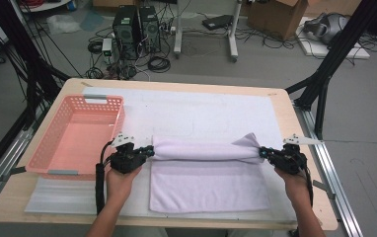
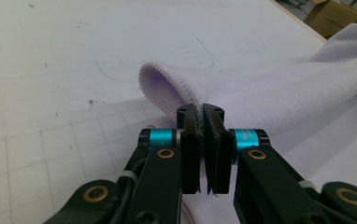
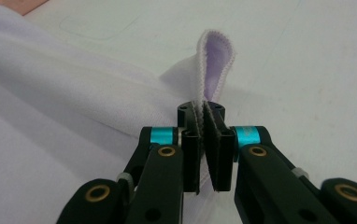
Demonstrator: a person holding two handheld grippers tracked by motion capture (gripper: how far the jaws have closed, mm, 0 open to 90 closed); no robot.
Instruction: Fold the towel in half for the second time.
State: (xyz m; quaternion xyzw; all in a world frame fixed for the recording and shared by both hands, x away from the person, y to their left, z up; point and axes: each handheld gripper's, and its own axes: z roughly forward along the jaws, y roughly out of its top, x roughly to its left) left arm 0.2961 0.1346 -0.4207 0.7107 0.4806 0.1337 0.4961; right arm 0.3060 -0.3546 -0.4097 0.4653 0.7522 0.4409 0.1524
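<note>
A pale lilac towel (image 1: 208,185) lies on the white mat, its far edge lifted and folded back over the near part. My left gripper (image 1: 148,150) is shut on the towel's left corner; in the left gripper view the towel's stitched hem (image 2: 167,91) loops out from between the closed jaws of the gripper (image 2: 203,112). My right gripper (image 1: 264,152) is shut on the towel's right corner, where the towel's hem (image 3: 216,60) stands up in a loop above the pinched jaws of the gripper (image 3: 201,109). The towel hangs taut between the two grippers.
A pink plastic basket (image 1: 53,153) stands at the left on the white mat (image 1: 206,111), close to my left hand. The wooden table's edge (image 1: 295,128) runs along the right. Black frame poles, computers and cables sit on the floor beyond the table.
</note>
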